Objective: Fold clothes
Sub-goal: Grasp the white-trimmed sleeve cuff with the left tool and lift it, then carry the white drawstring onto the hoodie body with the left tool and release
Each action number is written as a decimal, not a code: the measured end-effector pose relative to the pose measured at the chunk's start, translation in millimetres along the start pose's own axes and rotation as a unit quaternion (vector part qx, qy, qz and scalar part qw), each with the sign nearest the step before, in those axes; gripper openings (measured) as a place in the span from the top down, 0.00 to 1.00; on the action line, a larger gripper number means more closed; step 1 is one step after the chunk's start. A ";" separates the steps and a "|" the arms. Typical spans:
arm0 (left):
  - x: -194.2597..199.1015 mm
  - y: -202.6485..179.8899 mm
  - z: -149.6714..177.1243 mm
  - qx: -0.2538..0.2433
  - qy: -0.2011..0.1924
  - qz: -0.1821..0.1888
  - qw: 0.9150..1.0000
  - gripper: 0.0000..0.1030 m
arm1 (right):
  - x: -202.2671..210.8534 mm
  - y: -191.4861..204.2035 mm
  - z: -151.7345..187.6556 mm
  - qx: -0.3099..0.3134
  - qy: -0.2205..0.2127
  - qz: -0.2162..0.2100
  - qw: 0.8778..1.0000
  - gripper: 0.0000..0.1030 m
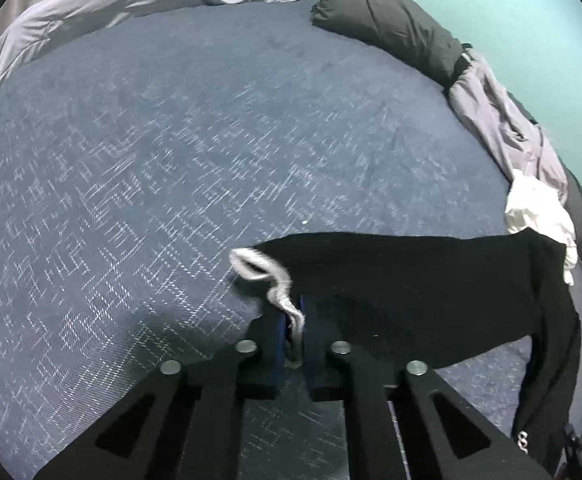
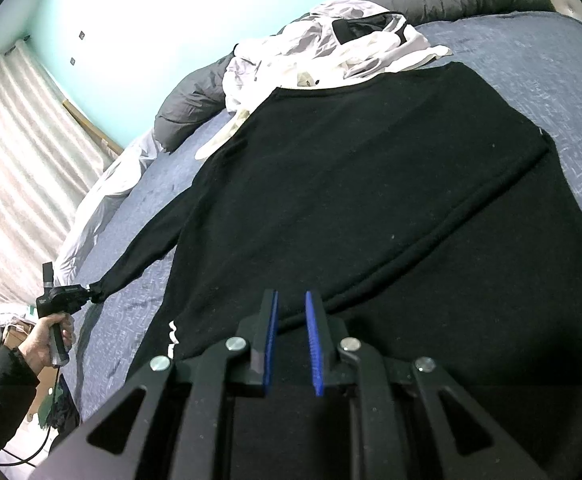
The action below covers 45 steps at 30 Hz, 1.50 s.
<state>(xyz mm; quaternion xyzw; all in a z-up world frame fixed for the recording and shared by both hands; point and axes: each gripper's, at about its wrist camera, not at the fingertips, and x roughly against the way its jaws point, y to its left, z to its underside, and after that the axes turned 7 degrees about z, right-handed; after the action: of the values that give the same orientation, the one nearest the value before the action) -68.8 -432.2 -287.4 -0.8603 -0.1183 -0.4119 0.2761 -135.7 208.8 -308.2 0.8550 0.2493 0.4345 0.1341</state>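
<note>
Left gripper (image 1: 293,312) is pinching the black sweatshirt (image 2: 371,208) sleeve cuff and a white drawstring (image 1: 267,272). Only the right wrist view is showing the garment lying flat on the blue bed (image 2: 551,60), sleeve stretching toward lower left. Right gripper (image 2: 291,312) is hovering over it, jaws parted, holding nothing.
</note>
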 end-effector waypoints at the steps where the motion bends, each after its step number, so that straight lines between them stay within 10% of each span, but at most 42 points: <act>1: 3.7 -3.7 -2.1 -0.004 -0.002 0.004 1.000 0.95 | 0.6 -0.4 -0.3 -0.002 -0.001 -0.002 1.000 0.86; 11: 43.9 -76.8 -32.2 -0.059 -0.019 0.062 0.996 0.96 | 9.5 -13.7 -6.2 -0.024 -0.013 -0.007 1.000 0.86; 23: 62.6 -285.4 -43.5 -0.171 0.007 0.164 0.972 0.96 | 29.7 -45.2 -13.7 -0.048 -0.036 0.005 0.998 0.86; 34: 58.2 -487.8 37.6 -0.288 0.065 0.271 0.916 0.96 | 56.4 -88.1 -20.0 -0.102 -0.061 0.013 0.993 0.86; 40: 37.2 -542.9 117.7 -0.329 0.129 0.304 0.885 0.96 | 63.2 -98.0 -19.4 -0.115 -0.065 0.013 0.991 0.86; 45: -13.9 -547.5 189.4 -0.341 0.204 0.274 0.876 0.94 | 66.4 -102.7 -18.8 -0.123 -0.068 0.011 0.990 0.86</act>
<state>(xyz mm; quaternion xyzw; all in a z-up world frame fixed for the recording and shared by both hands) -191.9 125.2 -187.7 -0.7962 0.3287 -0.5007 0.0849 -149.6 331.3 -298.1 0.8622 0.1749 0.4041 0.2503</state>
